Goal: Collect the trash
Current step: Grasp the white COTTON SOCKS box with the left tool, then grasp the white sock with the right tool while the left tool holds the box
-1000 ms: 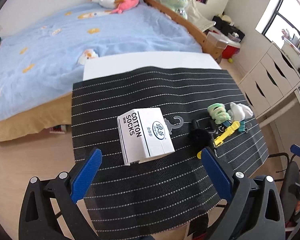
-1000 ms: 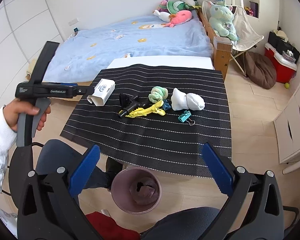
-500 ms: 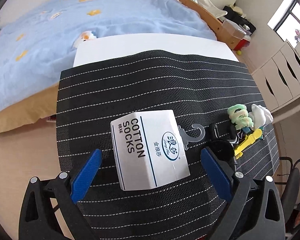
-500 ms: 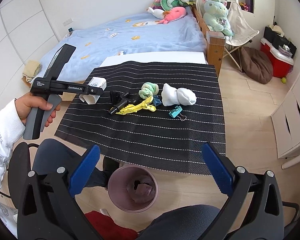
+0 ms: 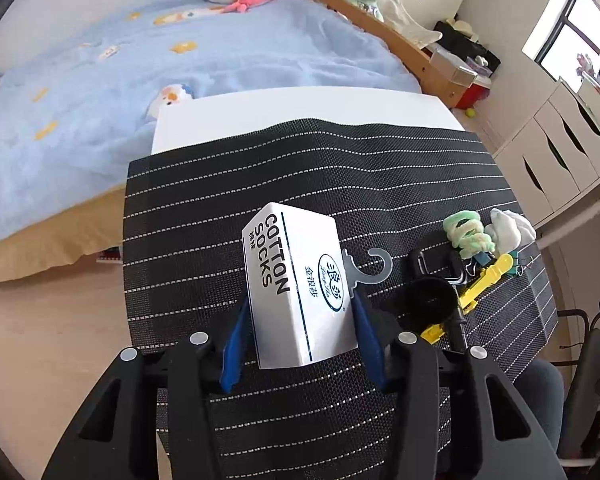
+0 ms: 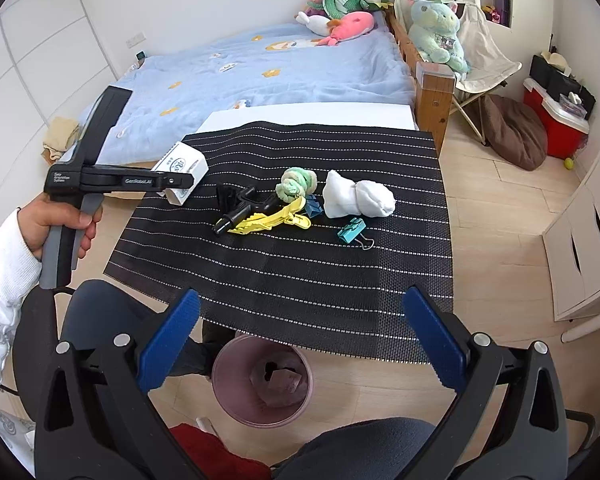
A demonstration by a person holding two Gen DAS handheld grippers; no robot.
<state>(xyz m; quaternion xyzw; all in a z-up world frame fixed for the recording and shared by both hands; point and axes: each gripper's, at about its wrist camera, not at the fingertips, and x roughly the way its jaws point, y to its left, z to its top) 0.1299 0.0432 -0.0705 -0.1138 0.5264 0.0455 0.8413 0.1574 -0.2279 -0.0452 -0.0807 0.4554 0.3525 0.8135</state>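
A round mauve plastic waste bin (image 6: 262,380) stands on the wooden floor below the near edge of the desk (image 6: 312,114); something dark and crumpled lies at its bottom, too dim to name.

The white cardboard sock box (image 5: 298,286), printed "COTTON SOCKS" in black with a round blue logo and carrying a grey plastic hanger hook (image 5: 366,266) at one end, sits at the left side of the black pinstriped mesh mat (image 6: 300,272). The left tool (image 5: 300,340) is clamped on it, one blue pad on each long side. In the right wrist view the box appears slightly raised off the mat, though that is hard to judge.

The right tool (image 6: 300,340) hovers above the bin with its fingers wide apart, holding nothing.
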